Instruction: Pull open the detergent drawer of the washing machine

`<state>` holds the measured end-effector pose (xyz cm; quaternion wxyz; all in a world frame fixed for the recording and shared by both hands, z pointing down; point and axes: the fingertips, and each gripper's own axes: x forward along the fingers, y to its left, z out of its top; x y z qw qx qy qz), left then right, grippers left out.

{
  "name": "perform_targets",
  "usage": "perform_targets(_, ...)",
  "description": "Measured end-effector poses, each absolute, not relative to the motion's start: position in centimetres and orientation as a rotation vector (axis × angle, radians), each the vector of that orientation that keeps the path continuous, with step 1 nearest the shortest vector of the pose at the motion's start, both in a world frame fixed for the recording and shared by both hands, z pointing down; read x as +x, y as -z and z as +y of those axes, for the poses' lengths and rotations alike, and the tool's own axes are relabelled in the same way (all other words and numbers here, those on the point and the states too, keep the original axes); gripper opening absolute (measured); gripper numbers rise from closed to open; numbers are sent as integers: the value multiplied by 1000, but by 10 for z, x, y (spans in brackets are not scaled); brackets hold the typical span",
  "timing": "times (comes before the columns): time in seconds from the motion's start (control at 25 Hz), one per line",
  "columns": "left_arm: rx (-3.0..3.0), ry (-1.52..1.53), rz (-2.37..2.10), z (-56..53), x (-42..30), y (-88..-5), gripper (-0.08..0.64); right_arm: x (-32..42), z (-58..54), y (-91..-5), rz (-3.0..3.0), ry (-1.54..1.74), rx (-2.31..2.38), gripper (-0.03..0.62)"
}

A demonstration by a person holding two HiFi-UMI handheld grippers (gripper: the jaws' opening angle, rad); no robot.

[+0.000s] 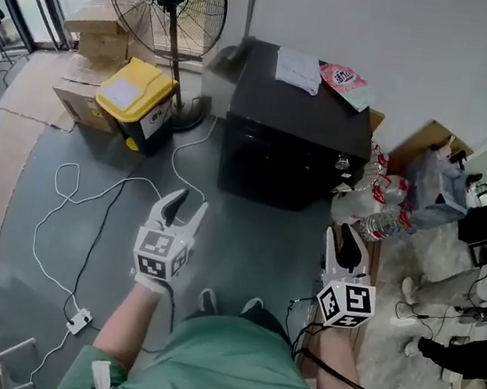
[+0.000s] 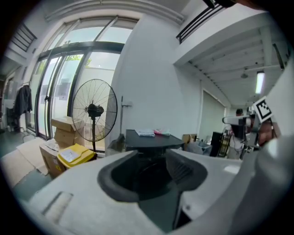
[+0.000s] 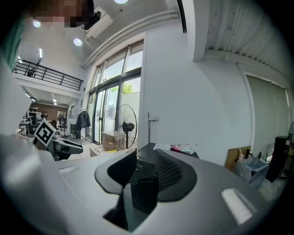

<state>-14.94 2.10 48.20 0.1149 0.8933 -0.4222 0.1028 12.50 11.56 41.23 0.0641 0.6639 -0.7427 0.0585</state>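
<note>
Standing against the white wall, well ahead of both grippers, the black washing machine (image 1: 293,129) looks heavy enough to stay in place when something on it is pulled. Its detergent drawer should sit in the top band of the dark front, but I cannot make it out from here. I judge it a light, stiff, smooth plastic tray, best hooked at the recess of its front edge. The left gripper (image 1: 188,205) and right gripper (image 1: 345,236) both hold their jaws slightly apart, with nothing between them.
</note>
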Motion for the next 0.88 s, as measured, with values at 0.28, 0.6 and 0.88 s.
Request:
perform_targets(0.28,2587,-292,-1220,-11,-139,-498,192,129,68,-428,-2278,-218,1957,117)
perform_targets(0.6,2527,-312,-1374,-74,-138,-495,192,136,-36,-434,-2437,-220,1825,117)
perform_targets(0.88,2374,-310,-1438,-141,-103,-511,192,177,-134,-448,-2514,-313,1702,117)
